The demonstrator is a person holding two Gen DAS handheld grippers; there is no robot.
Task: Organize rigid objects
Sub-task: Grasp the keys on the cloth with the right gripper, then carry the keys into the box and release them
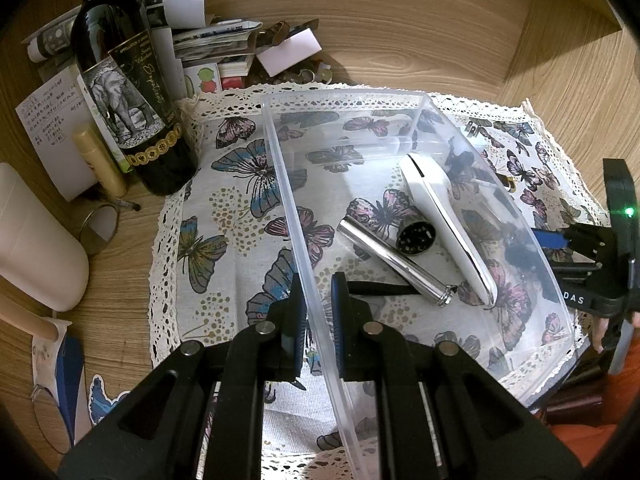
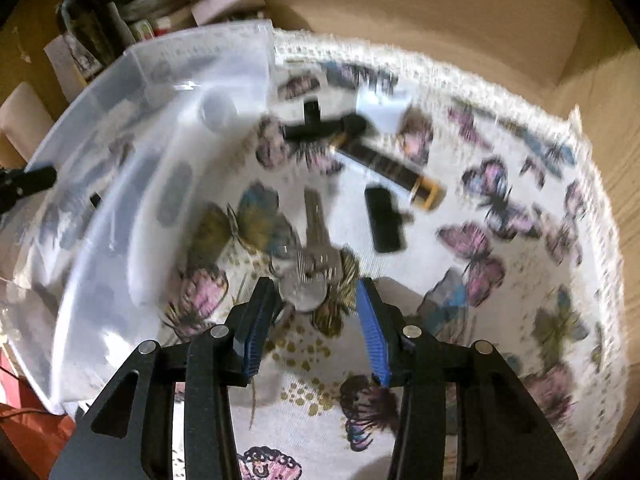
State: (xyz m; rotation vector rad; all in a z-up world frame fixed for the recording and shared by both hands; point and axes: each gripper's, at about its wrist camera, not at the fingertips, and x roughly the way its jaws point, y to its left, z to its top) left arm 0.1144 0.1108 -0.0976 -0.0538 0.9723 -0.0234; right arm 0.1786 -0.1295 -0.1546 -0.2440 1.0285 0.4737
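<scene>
A clear plastic box (image 1: 280, 168) stands on a butterfly-print cloth (image 1: 224, 208). My left gripper (image 1: 318, 284) is shut on the box's near left wall. Inside lie a white elongated device (image 1: 444, 224), a chrome tube (image 1: 396, 264) and a black perforated disc (image 1: 416, 236). My right gripper (image 2: 316, 286) is open low over the cloth, to the right of the box (image 2: 120, 184). A silver key (image 2: 316, 228) with a round metal piece lies just ahead of its fingertips. Beyond lie a black-and-gold tube (image 2: 392, 168), a small black block (image 2: 384, 220) and a black T-shaped piece (image 2: 316, 128). The right wrist view is motion-blurred.
A dark wine bottle (image 1: 124, 80) stands left of the cloth, with a cream lip-balm tube (image 1: 100, 160), a small round mirror (image 1: 100, 228) and a white cylinder (image 1: 36, 240) nearby. Papers and small clutter (image 1: 216, 40) pile up behind the box. Wooden tabletop (image 1: 440, 20) surrounds the cloth.
</scene>
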